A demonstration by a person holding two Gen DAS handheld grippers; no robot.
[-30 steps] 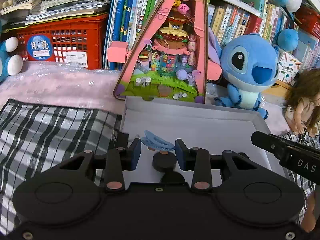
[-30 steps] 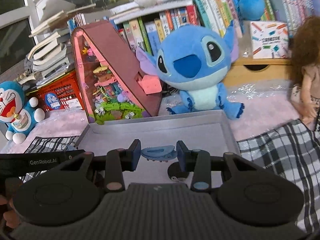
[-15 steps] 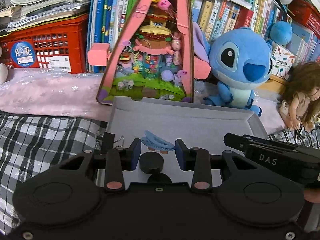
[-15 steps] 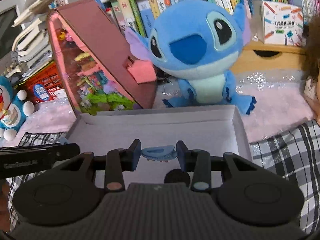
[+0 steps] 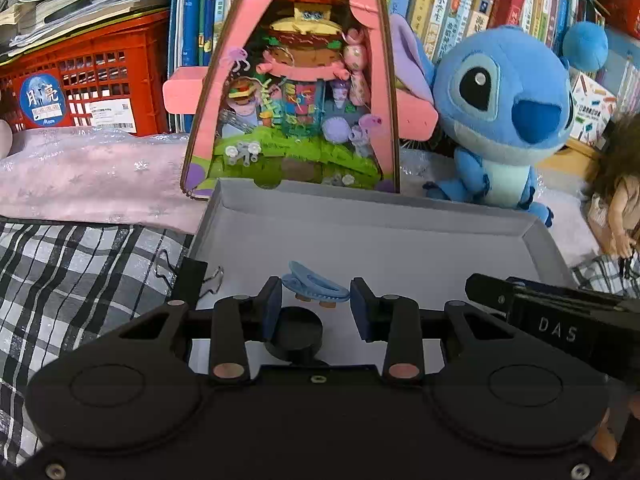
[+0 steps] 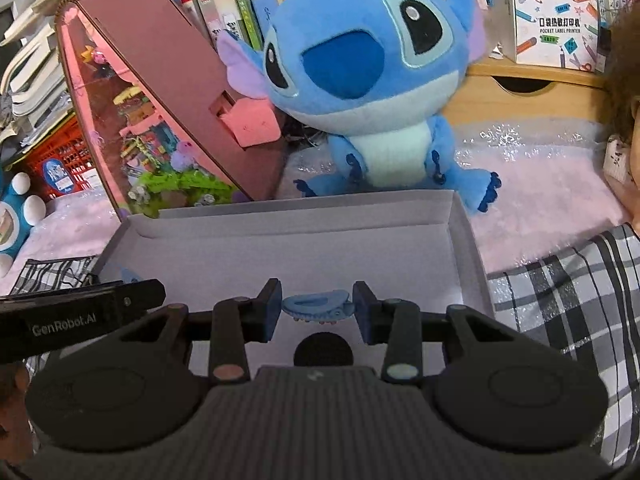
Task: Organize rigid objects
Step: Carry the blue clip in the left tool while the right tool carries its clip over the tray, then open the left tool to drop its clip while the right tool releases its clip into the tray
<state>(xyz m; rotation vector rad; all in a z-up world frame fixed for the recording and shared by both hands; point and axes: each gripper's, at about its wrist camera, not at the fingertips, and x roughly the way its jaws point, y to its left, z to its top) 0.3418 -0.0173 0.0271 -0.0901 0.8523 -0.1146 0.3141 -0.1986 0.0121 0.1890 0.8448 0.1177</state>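
right tool (image 5: 560, 328): "DAS" | left tool (image 6: 64, 326): "GenRobot.AI" | white box (image 6: 556, 24): "POCKET LABEL PRINTER"

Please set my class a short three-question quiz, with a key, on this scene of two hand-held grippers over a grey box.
1. True or false: the Stitch plush sits outside the grey box, beyond its far wall.
2. What is clamped in the right gripper?
3. In the left wrist view, the black binder clip is: A between the right gripper's fingers; B at the box's left wall; C on the plush.

Key: 1 true; 2 a blue hair clip; 3 B.
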